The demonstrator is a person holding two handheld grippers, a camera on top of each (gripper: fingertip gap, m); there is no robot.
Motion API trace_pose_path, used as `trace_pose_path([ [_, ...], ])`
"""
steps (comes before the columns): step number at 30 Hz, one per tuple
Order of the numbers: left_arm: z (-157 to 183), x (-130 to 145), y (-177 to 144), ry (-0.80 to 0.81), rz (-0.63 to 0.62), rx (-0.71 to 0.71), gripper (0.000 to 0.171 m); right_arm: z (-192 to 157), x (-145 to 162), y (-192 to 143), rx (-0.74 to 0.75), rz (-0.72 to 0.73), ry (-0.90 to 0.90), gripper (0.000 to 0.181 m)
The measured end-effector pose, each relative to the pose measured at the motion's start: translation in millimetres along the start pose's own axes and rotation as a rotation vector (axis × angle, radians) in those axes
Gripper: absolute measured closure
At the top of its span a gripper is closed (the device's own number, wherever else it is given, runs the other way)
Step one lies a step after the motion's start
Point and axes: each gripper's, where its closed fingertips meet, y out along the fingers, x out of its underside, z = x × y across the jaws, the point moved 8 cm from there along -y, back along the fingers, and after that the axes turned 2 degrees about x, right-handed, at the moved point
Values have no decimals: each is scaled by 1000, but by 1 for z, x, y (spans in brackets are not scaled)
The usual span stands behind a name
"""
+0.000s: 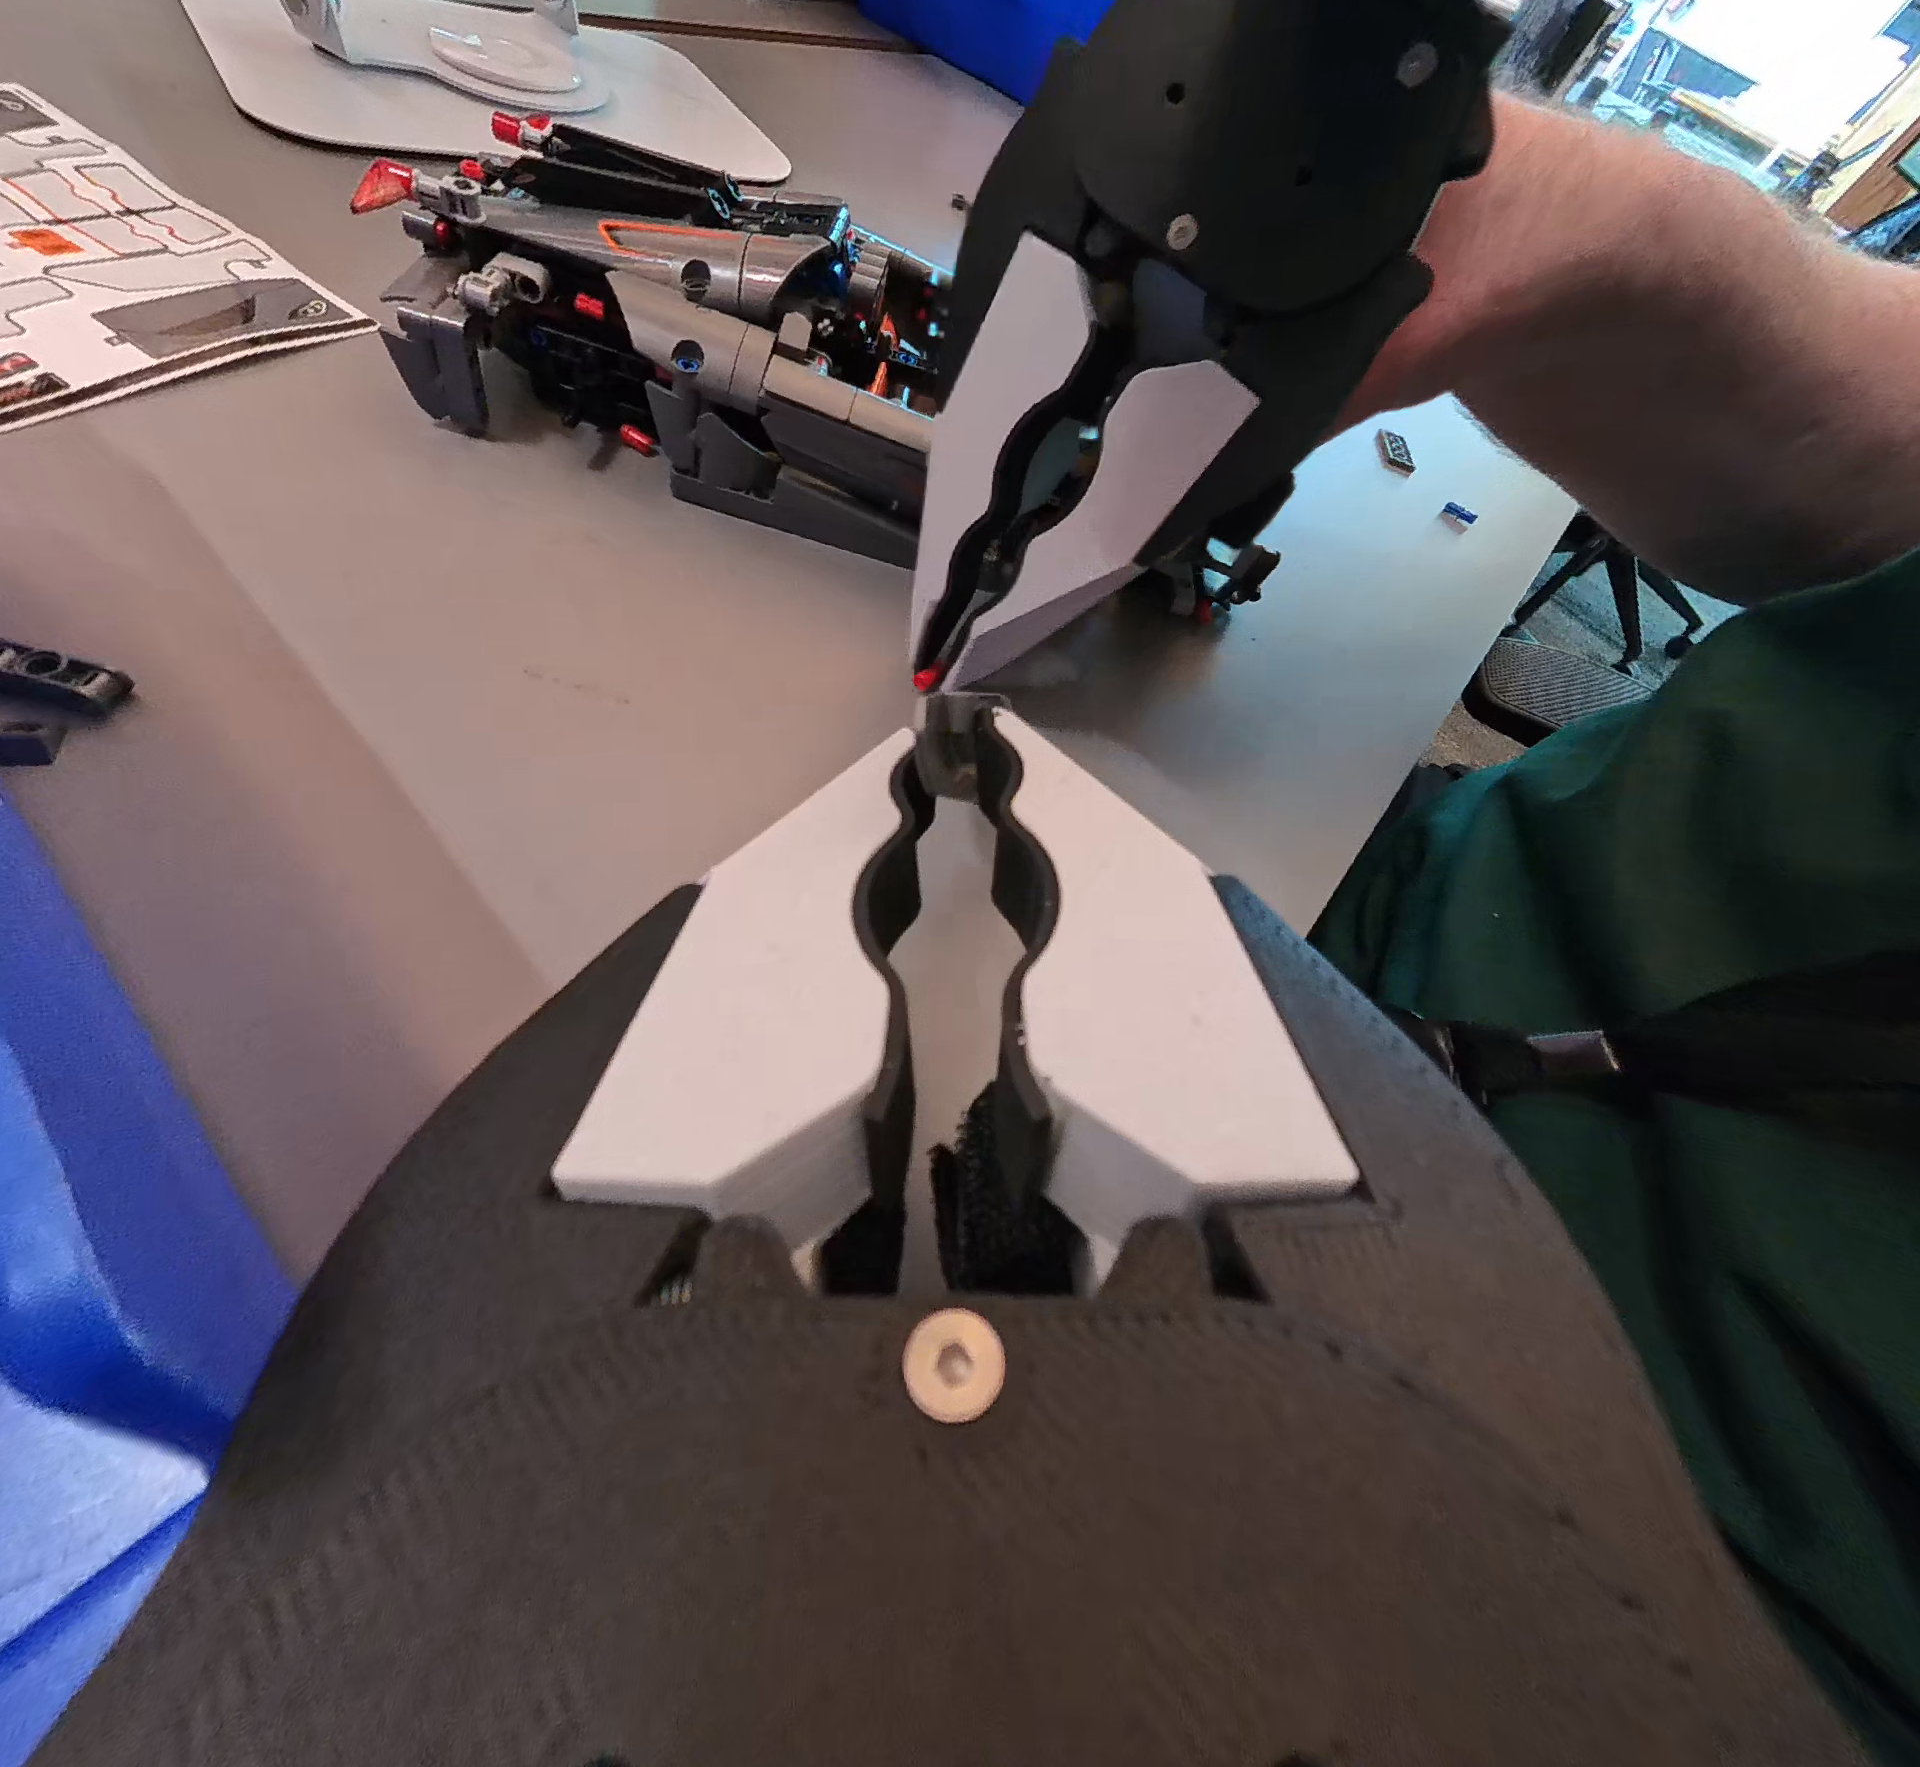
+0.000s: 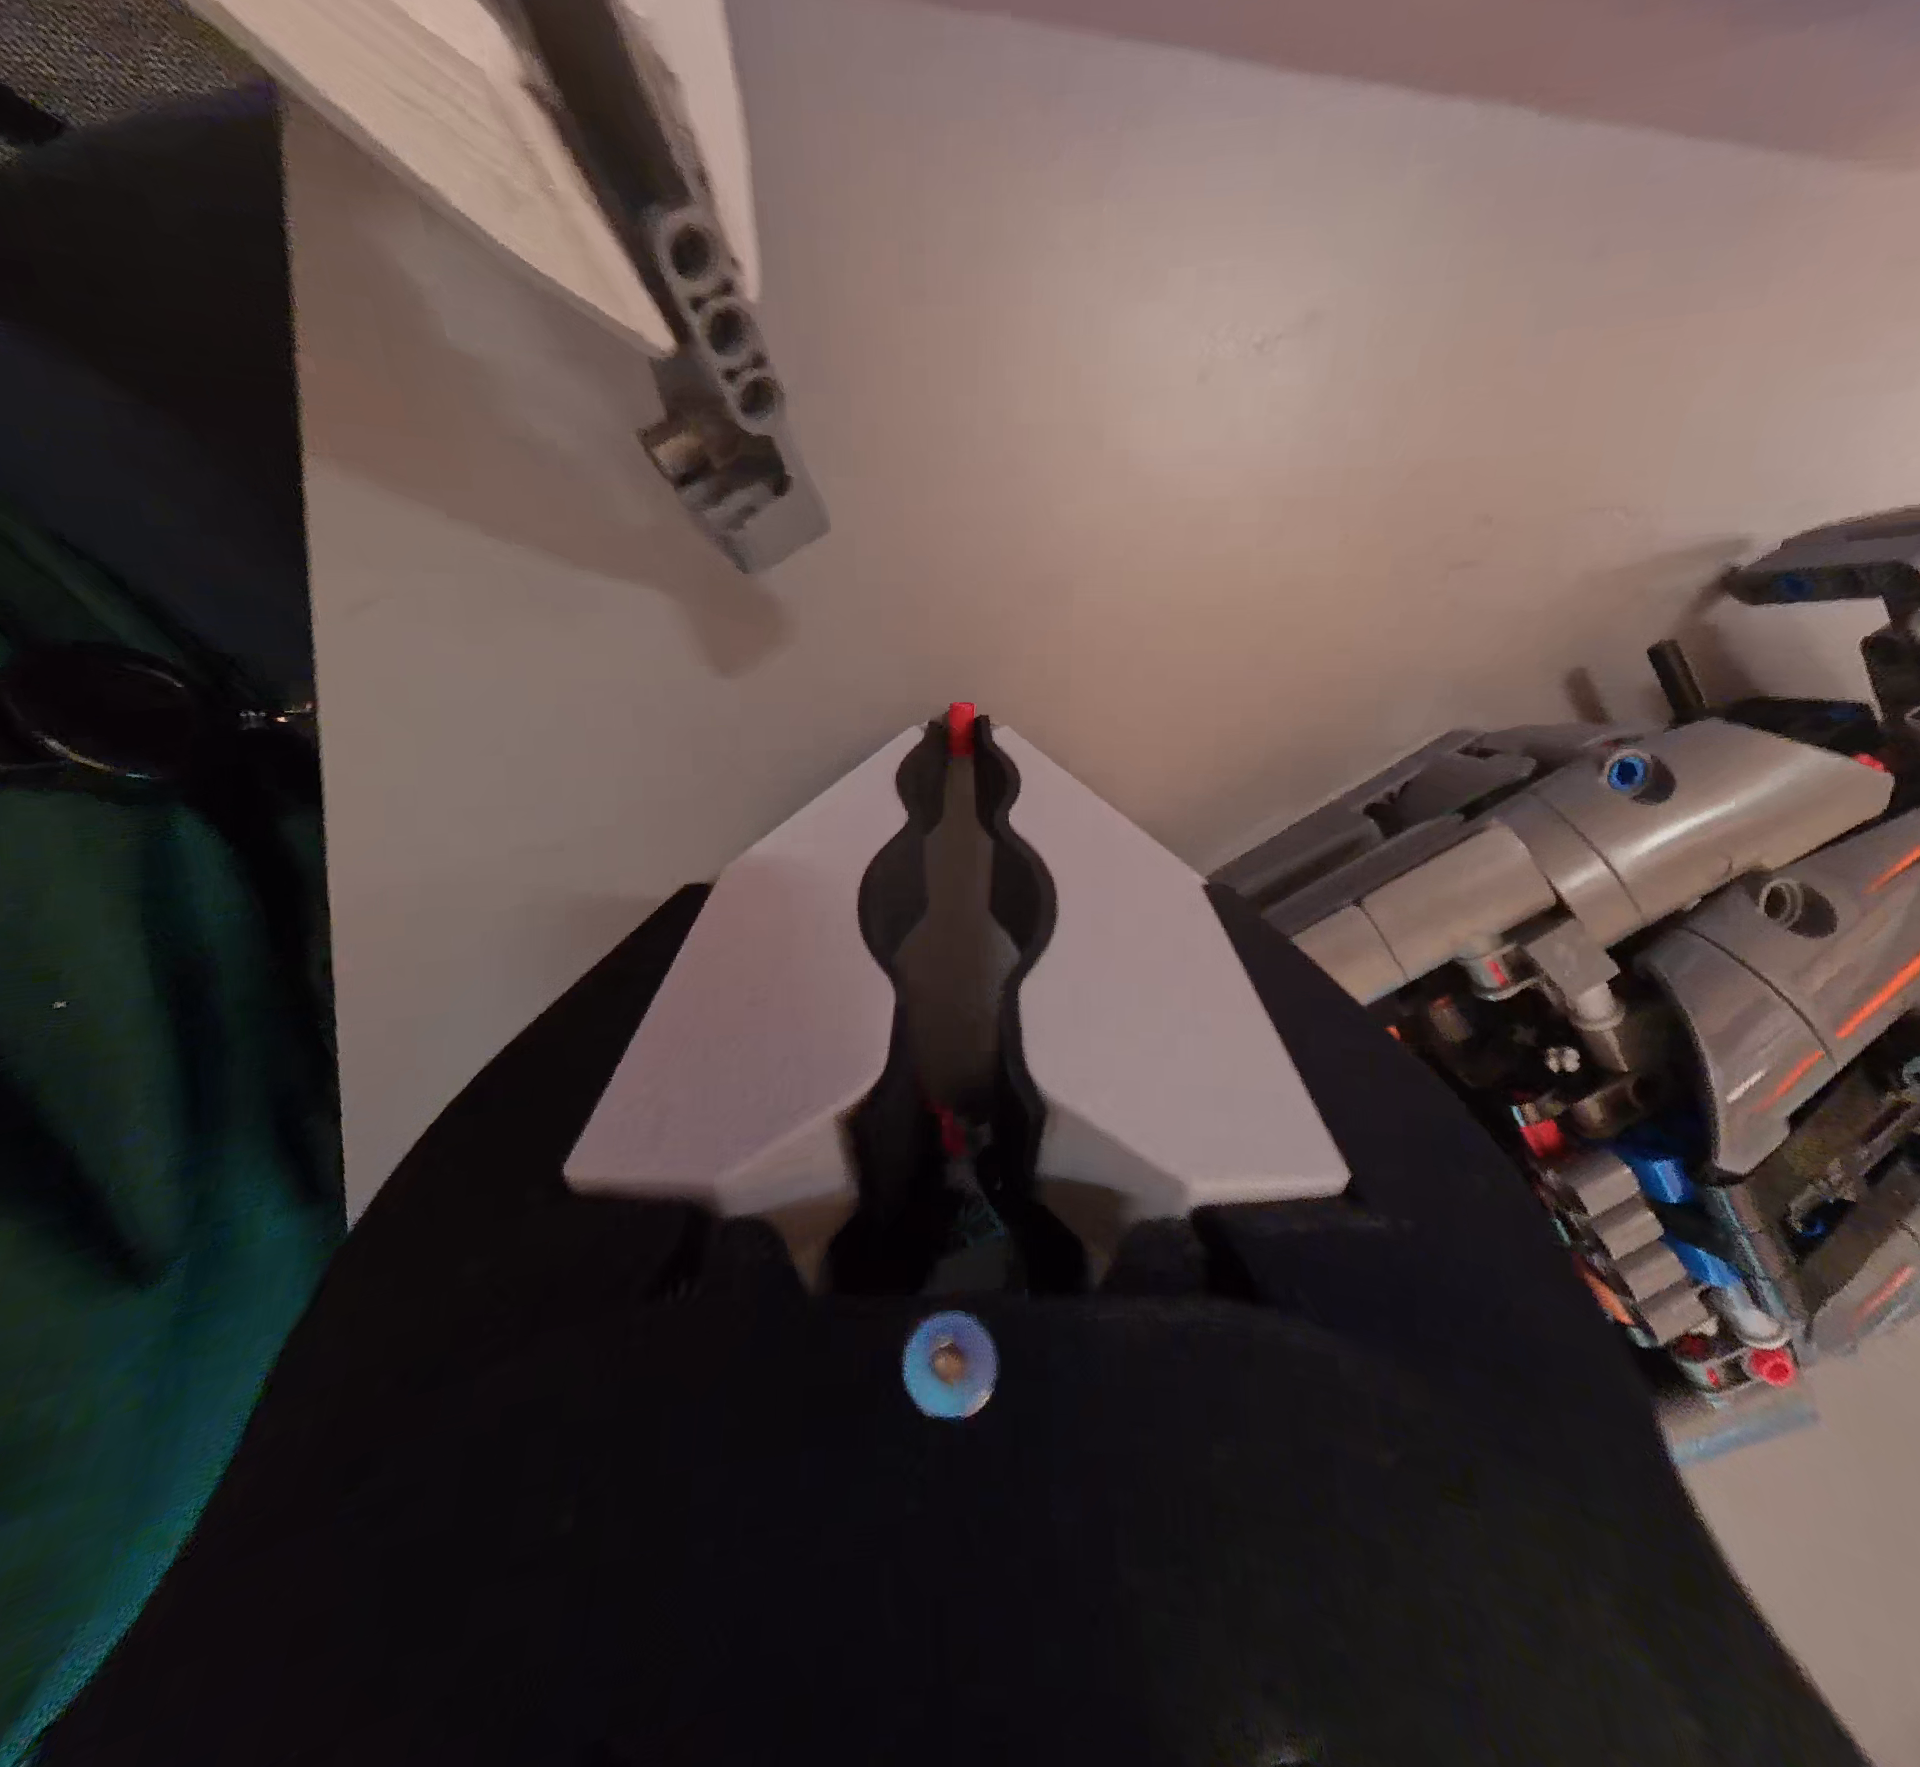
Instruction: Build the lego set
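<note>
The left gripper [image 1: 954, 730], black-bodied with white wedge fingers, is clamped on a small dark grey plastic lego beam with round holes [image 1: 958, 741], which sticks out just past its tips. In the right wrist view the same beam [image 2: 722, 413] hangs ahead and to the left of the right gripper [image 2: 961, 730], three holes showing along its side, clear of the table.

The right gripper is closed on a tiny red lego pin [image 2: 961, 728], whose end pokes out between the tips. From the left wrist view that pin [image 1: 927, 676] sits just above and beside the beam's end, very near it; whether they touch cannot be told.

The large grey and black partly built lego vehicle with orange stripes [image 1: 665, 315] rests on the pale grey table [image 1: 468, 637], beyond the left gripper and to its left. It lies close to the right of the right gripper [image 2: 1621, 1021].

A printed instruction sheet [image 1: 125, 263] lies far left of the left gripper, with a white metal stand [image 1: 447, 55] beyond it. A few loose dark pieces [image 1: 62, 678] sit at the left edge.
</note>
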Motion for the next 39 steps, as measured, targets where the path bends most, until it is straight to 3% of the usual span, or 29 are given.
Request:
trace_pose_path([
  [9, 3, -3, 13, -26, -129, 72, 166, -22, -23, -29, 144, 189, -308, 179],
  [15, 0, -3, 21, -85, -202, 109, 166, -42, -26, -31, 294, 162, -551, 179],
  [24, 1, -11, 30, -91, -272, 104, 166, -45, -21, -26, 392, 91, -685, 179],
  [39, 3, -20, 43, -74, -365, 88, 166, -42, -12, -30, 415, 116, -707, 179],
])
